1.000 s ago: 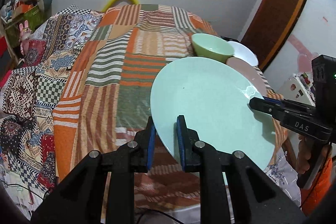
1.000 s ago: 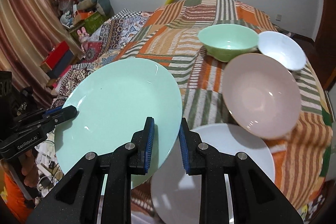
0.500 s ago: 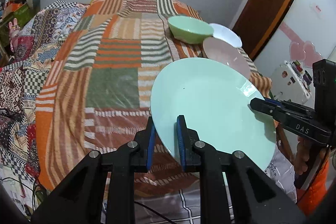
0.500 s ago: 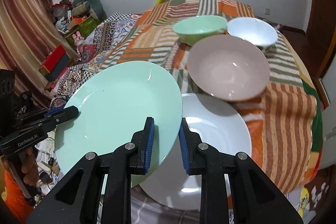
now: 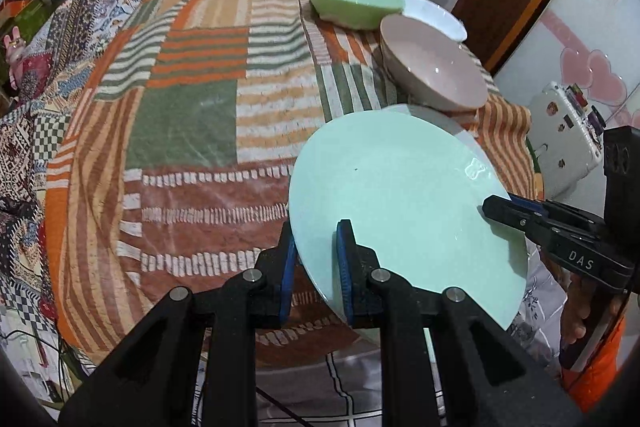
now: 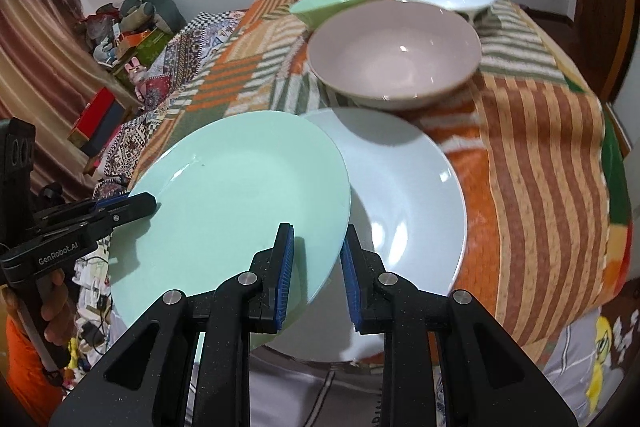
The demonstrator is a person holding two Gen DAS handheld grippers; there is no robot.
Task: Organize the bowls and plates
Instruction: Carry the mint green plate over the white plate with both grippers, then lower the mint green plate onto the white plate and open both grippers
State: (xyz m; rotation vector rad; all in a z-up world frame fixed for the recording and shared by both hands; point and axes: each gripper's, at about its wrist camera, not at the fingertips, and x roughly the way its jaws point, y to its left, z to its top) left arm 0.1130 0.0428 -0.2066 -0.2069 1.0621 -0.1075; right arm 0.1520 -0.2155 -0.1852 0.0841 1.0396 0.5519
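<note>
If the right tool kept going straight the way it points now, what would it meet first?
Probably the white plate lying on the table. The right tool is shut on the green plate's rim and points down at it; depth is unclear.

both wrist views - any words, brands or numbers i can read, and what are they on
"DAS": white letters on the right gripper, seen in the left wrist view.
"GenRobot.AI": white letters on the left gripper, seen in the right wrist view.
Stickers on the white box beside the table: too small to read.
The plates and bowls show no text.
</note>
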